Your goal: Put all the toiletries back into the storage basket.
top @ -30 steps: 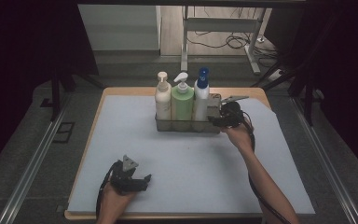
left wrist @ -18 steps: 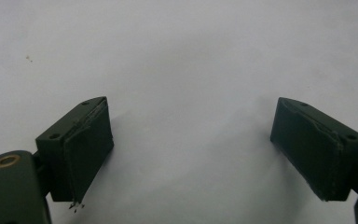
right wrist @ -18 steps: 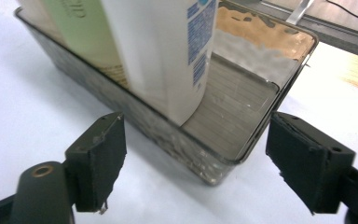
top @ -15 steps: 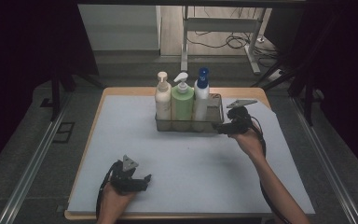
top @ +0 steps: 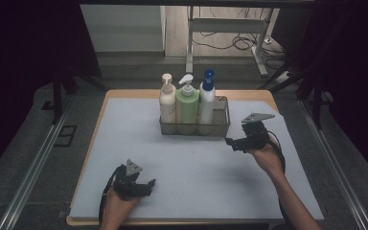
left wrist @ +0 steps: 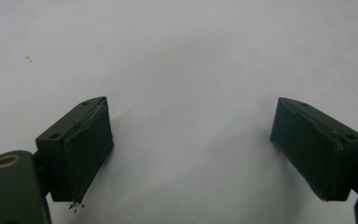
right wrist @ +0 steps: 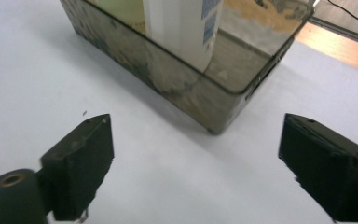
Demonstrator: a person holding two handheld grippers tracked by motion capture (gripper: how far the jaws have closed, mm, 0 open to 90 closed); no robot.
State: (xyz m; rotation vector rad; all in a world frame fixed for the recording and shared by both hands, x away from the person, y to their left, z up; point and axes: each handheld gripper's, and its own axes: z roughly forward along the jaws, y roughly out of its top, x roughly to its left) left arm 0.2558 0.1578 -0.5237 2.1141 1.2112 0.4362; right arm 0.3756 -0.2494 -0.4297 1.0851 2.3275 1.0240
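A metal wire basket [top: 219, 127] stands at the back middle of the white mat [top: 124, 143]. It holds a cream pump bottle [top: 167, 99], a green pump bottle [top: 187, 104] and a white bottle with a blue cap [top: 206, 98]. My right gripper [top: 232, 143] hovers just in front of and to the right of the basket. Its jaws have just been opening and stand open with nothing between them. In the right gripper view [right wrist: 196, 172] the basket's corner [right wrist: 200, 100] and the white bottle [right wrist: 182, 28] lie ahead. My left gripper [top: 147, 186] rests open near the front edge, over bare mat [left wrist: 191, 154].
The mat covers a wooden table whose edge [top: 124, 93] shows at the back. Metal rails [top: 38, 158] run along both sides. Table legs and cables [top: 230, 43] lie on the floor beyond.
My right gripper has drawn back from the basket's right end, toward the person and slightly right, with its jaws wider apart. The left gripper has stayed put.
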